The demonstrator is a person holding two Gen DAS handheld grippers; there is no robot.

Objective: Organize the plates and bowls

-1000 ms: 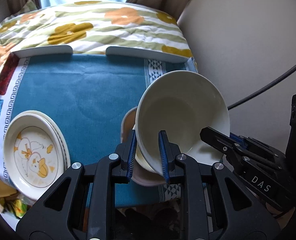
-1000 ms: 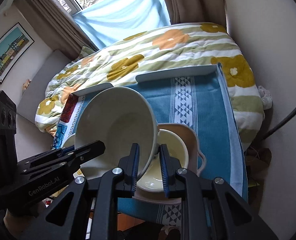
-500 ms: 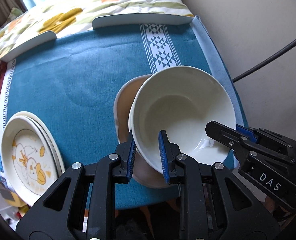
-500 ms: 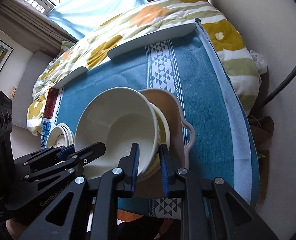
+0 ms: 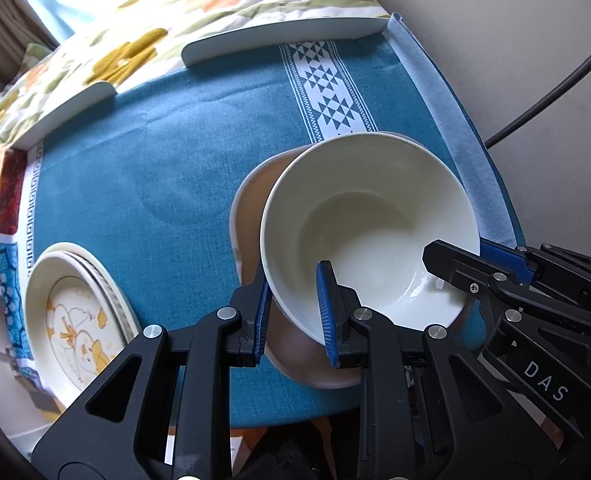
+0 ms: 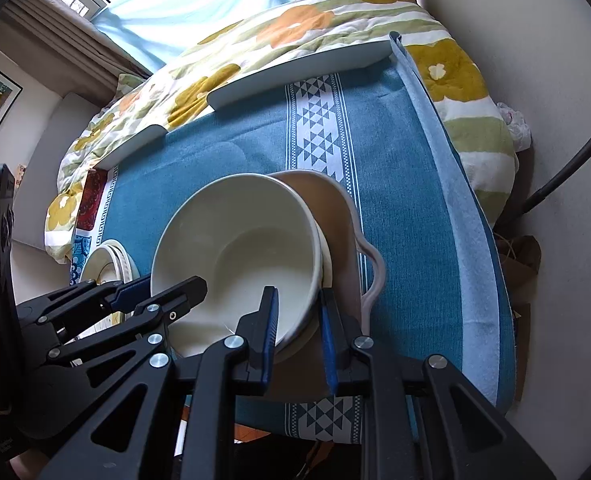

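Note:
Both grippers hold one large cream bowl [image 5: 367,216] [image 6: 247,240] by its rim. My left gripper [image 5: 293,304] is shut on the bowl's near-left wall, one pad inside and one outside. My right gripper [image 6: 298,312] is shut on the near-right wall in the same way. Each gripper also shows in the other's view, the right gripper [image 5: 475,264] and the left gripper [image 6: 155,300]. The bowl is slightly tilted and nests into a smaller cream bowl [image 6: 326,256] inside a tan handled dish [image 5: 251,208] [image 6: 335,208]. A stack of plates [image 5: 75,312] [image 6: 111,260] with a duck picture lies at the left.
A blue cloth [image 5: 155,160] [image 6: 407,200] with a white patterned band covers the table. Two white curved bars [image 5: 287,36] line its far edge, with a flowered quilt [image 6: 295,28] beyond. A wall and a black cable [image 5: 555,92] stand close on the right.
Both grippers have come down with the large bowl, from tilted above the dish to nested low in the smaller bowl. The views now look more steeply down at the table.

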